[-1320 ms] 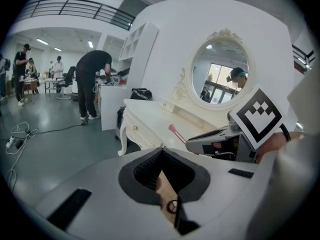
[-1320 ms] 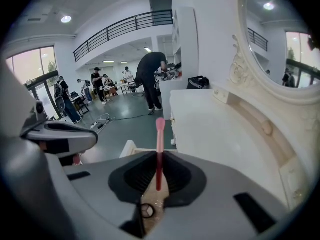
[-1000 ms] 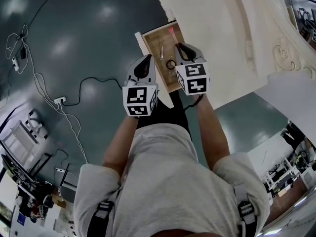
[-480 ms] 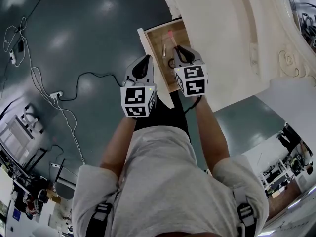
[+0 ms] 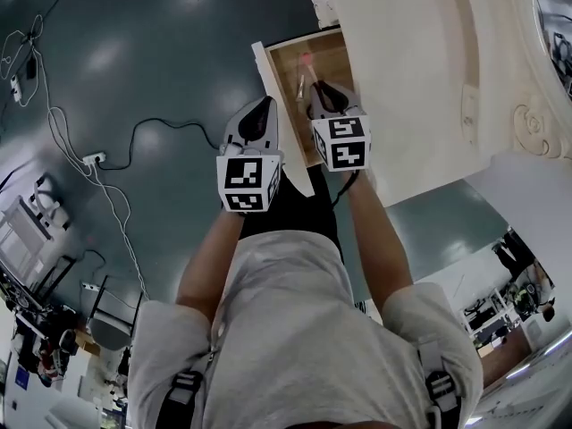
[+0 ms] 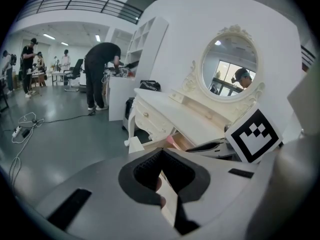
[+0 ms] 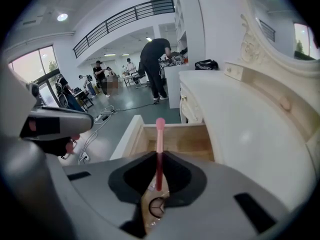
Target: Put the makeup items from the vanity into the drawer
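Both forearms reached forward and down: the right gripper (image 5: pixel 323 93), jaws clenched on a slim pink-tipped makeup brush (image 7: pixel 159 151), over the open wooden drawer (image 5: pixel 332 61); the left gripper (image 5: pixel 261 107), jaws closed empty, beside its front.

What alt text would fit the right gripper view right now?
The right claw is shut on a thin pink-tipped makeup stick, which points out over the open wooden drawer. The white vanity top runs along the right side.
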Action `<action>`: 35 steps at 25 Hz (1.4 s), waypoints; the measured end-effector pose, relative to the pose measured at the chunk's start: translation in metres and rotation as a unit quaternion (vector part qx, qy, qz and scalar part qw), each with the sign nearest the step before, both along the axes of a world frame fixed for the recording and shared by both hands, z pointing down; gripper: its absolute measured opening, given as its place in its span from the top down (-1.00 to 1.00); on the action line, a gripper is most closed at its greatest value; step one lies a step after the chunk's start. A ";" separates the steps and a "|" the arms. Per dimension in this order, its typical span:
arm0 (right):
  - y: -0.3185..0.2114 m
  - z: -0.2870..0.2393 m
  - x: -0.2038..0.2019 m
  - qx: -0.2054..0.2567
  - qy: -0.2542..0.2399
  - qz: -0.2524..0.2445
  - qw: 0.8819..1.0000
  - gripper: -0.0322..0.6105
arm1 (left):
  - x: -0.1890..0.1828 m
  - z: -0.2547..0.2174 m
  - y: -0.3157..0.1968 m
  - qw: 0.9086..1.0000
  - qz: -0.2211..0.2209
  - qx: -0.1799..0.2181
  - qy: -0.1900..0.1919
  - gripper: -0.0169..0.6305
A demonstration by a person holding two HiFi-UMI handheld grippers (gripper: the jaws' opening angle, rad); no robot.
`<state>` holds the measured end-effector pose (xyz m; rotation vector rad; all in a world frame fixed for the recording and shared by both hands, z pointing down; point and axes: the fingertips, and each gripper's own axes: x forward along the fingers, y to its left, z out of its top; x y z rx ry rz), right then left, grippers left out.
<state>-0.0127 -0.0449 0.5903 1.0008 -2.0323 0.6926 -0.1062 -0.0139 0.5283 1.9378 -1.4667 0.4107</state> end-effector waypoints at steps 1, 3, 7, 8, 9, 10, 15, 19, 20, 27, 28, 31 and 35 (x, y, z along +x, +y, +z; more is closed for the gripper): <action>0.000 0.004 0.002 -0.002 0.002 0.002 1.000 0.74 | 0.001 0.002 0.000 1.000 0.000 -0.002 0.000 0.93; 0.001 0.015 0.005 -0.010 0.003 0.007 1.000 0.74 | 0.002 0.007 -0.001 1.000 0.003 -0.005 -0.002 0.93; 0.003 0.031 0.007 -0.025 0.004 0.011 1.000 0.74 | 0.004 0.011 -0.005 1.000 0.010 -0.004 -0.006 0.93; 0.004 0.034 0.006 -0.027 0.005 0.011 1.000 0.74 | 0.003 0.012 -0.004 1.000 0.010 -0.005 -0.007 0.93; 0.004 0.035 0.006 -0.027 0.007 0.011 1.000 0.74 | 0.003 0.012 -0.004 1.000 0.008 -0.007 -0.007 0.93; 0.005 0.037 0.006 -0.026 0.010 0.011 1.000 0.74 | 0.002 0.013 -0.004 1.000 0.006 -0.009 -0.007 0.93; 0.007 0.052 0.004 -0.021 0.030 0.003 0.999 0.74 | 0.004 0.022 -0.007 1.000 0.002 -0.011 -0.004 0.93; 0.007 0.064 0.004 -0.028 0.029 0.015 0.999 0.74 | 0.001 0.024 -0.008 1.000 -0.003 -0.011 -0.006 0.93; 0.007 0.067 0.004 -0.031 0.030 0.016 0.999 0.74 | 0.000 0.024 -0.009 1.000 -0.006 -0.011 -0.006 0.93; 0.004 0.081 0.003 -0.039 0.039 0.018 0.998 0.74 | -0.008 0.024 -0.010 1.000 -0.008 -0.012 -0.007 0.93; 0.003 0.082 0.003 -0.039 0.040 0.018 0.998 0.74 | -0.008 0.025 -0.009 1.000 -0.008 -0.014 -0.007 0.93; 0.004 0.087 0.006 -0.045 0.044 0.016 0.998 0.74 | -0.007 0.026 -0.008 1.000 -0.008 -0.016 -0.008 0.93; 0.005 0.093 0.006 -0.051 0.049 0.012 0.997 0.74 | -0.007 0.027 -0.007 1.000 -0.006 -0.018 -0.008 0.93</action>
